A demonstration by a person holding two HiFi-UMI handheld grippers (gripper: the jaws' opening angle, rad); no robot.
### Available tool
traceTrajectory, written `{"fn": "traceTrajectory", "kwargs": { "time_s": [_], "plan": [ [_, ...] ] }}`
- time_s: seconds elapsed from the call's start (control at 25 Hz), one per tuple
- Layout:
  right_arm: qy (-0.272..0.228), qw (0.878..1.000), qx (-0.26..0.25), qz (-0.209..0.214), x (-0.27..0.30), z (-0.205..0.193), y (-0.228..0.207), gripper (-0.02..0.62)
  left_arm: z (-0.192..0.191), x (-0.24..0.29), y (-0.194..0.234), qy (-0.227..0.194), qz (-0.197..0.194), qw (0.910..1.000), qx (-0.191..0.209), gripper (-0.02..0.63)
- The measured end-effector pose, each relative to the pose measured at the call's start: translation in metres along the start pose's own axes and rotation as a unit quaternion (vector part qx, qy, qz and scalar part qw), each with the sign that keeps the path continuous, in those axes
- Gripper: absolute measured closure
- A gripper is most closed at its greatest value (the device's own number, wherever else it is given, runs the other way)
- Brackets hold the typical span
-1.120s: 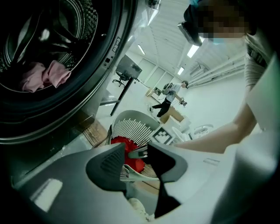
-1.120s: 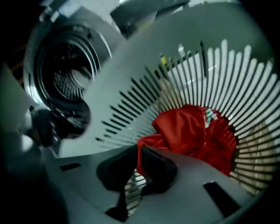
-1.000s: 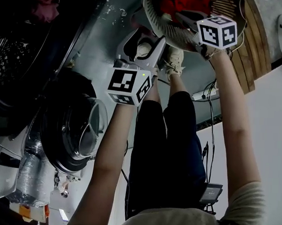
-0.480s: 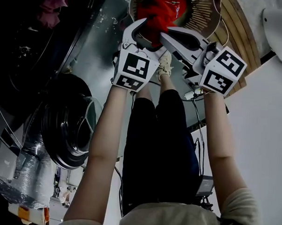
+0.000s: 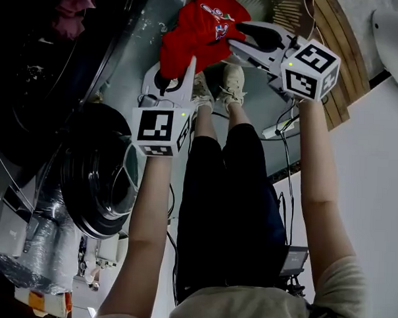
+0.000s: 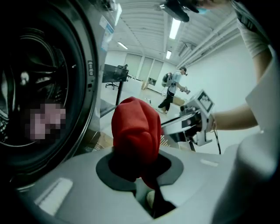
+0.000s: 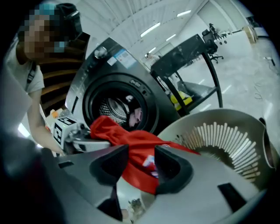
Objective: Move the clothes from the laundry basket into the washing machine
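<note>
A red garment [image 5: 198, 33] hangs out of the slatted laundry basket [image 5: 284, 7] between both grippers. My left gripper [image 5: 180, 72] has just closed its jaws, and they are shut on a bunched end of the red garment [image 6: 133, 131]. My right gripper [image 5: 240, 35] has just been opening its jaws; the pads stand apart with the garment's [image 7: 131, 148] other end lying loose between them above the basket [image 7: 218, 135]. The washing machine's [image 7: 120, 109] round opening faces the basket, with a pink garment [image 7: 136, 114] inside the drum.
The machine's glass door [image 5: 99, 183] hangs open at the left. The person's own legs and shoes [image 5: 232, 84] stand below the basket. A black metal frame [image 7: 188, 57] stands behind the basket. Cables [image 5: 289, 132] lie on the floor, and another person [image 6: 173, 87] walks far off.
The left gripper, wide open around the red garment half a second ago, has closed on it and drawn away from the basket. The right gripper's jaws have parted. The garment has come up out of the basket.
</note>
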State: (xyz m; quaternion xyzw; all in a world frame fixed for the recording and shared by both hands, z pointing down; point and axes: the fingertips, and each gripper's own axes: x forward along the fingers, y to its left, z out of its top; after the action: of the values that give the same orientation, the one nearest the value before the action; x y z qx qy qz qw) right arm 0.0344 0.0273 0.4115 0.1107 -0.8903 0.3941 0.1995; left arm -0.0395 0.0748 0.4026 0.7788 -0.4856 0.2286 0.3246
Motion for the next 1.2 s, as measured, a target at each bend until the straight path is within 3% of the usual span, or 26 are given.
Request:
{"fn": "traceTrajectory", "kwargs": {
  "time_s": [0.12, 0.24, 0.4, 0.6, 0.72, 0.76, 0.88, 1.0, 1.2],
  "plan": [
    [0.085, 0.995, -0.025, -0.046, 0.014, -0.033, -0.047, 0.419, -0.002, -0.026, 0.01, -0.009, 0.024, 0.9993, -0.027, 0.537],
    [0.159, 0.984, -0.055, -0.062, 0.036, -0.062, -0.08, 0.377, 0.005, -0.041, 0.016, -0.022, 0.043, 0.998, -0.041, 0.537],
    [0.239, 0.968, -0.069, -0.044, 0.064, -0.104, -0.103, 0.305, 0.013, -0.055, 0.023, -0.03, 0.058, 0.9962, -0.058, 0.537],
    [0.3, 0.954, -0.007, -0.005, 0.086, -0.14, -0.109, 0.305, 0.018, -0.053, 0.028, -0.039, 0.062, 0.9941, -0.079, 0.537],
    [0.322, 0.946, -0.013, 0.025, 0.099, -0.152, -0.094, 0.309, 0.019, -0.052, 0.026, -0.038, 0.059, 0.9944, -0.08, 0.537],
    [0.329, 0.944, -0.017, 0.037, 0.103, -0.154, -0.09, 0.346, 0.02, -0.051, 0.025, -0.038, 0.058, 0.9944, -0.08, 0.537],
    [0.349, 0.934, -0.042, 0.068, 0.108, -0.151, -0.072, 0.578, 0.019, -0.05, 0.024, -0.041, 0.059, 0.9943, -0.079, 0.537],
    [0.349, 0.931, -0.081, 0.065, 0.101, -0.145, -0.063, 0.583, 0.016, -0.052, 0.026, -0.042, 0.064, 0.9941, -0.078, 0.537],
    [0.282, 0.953, -0.11, 0.019, 0.079, -0.126, -0.083, 0.583, 0.025, -0.065, 0.023, -0.055, 0.067, 0.9929, -0.082, 0.537]
  ]
}}
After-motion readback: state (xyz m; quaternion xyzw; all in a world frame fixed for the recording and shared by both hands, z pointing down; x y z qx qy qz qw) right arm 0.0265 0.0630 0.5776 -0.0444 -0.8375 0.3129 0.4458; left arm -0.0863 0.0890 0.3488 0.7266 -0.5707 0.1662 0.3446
